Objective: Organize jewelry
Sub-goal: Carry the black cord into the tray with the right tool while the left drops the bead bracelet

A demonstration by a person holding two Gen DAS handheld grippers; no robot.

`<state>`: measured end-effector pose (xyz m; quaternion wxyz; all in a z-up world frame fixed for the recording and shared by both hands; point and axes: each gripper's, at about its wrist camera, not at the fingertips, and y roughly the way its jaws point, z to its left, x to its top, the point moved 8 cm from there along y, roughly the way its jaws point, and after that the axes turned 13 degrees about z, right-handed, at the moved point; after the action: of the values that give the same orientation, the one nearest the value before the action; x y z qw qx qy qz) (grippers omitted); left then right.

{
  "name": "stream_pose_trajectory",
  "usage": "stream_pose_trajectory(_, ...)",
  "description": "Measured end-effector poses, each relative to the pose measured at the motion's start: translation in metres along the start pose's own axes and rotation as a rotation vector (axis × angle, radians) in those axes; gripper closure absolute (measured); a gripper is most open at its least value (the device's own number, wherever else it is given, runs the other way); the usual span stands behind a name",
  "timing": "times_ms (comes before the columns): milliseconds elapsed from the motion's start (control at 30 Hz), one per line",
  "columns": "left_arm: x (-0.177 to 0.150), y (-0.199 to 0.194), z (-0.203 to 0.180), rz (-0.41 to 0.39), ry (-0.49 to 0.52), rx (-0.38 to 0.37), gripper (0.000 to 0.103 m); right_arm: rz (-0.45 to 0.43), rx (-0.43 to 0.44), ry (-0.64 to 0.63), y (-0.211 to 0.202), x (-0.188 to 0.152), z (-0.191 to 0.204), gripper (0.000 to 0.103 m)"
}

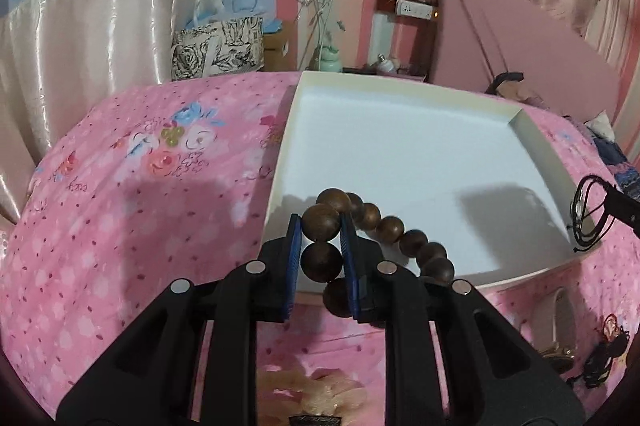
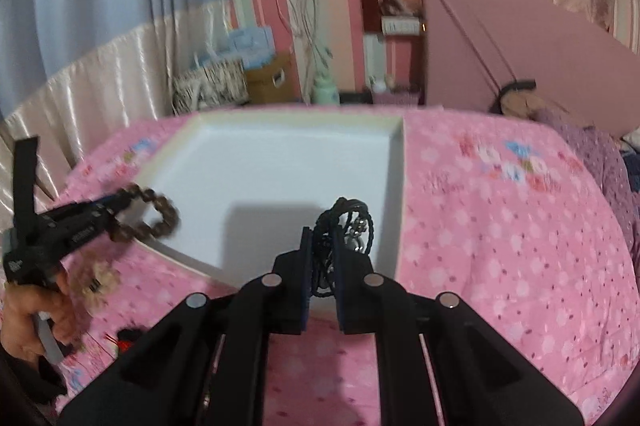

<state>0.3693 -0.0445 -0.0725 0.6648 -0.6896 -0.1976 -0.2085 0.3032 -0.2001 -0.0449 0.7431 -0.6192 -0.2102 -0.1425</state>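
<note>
The wooden bead bracelet (image 1: pixel 352 238), a loop of round, dark brown, matte beads, is pinched between the blue pads of your left gripper (image 1: pixel 320 226), jaws closed snugly on one bead while the rest of the loop droops to the right over the near-left corner of the white tray (image 1: pixel 400 93). Your right gripper (image 2: pixel 322 246) is clamped on a black braided cord necklace (image 2: pixel 348 222) with a small shiny metal charm, held above the tray's near edge. The tray is square and shallow, with low upright walls and a smooth bare floor, leaving open room ahead of both grippers. It sits on a soft pink floral bedsheet (image 2: pixel 500 226).
</note>
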Motion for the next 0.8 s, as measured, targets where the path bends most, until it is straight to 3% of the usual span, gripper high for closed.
stream_pose_trajectory(167, -0.009, 0.008, -0.002, 0.024, 0.027, 0.022, 0.085, 0.087, -0.012, -0.013, 0.018, -0.012, -0.008, 0.093)
stream_pose_trajectory(500, -0.017, 0.006, -0.018, 0.043, 0.114, 0.028, 0.085, 0.114, -0.022, -0.007, 0.031, -0.016, -0.012, 0.092)
stream_pose_trajectory(800, -0.030, -0.003, -0.017, 0.069, 0.122, -0.013, 0.085, 0.124, -0.018, 0.007, 0.035, -0.017, -0.021, 0.088)
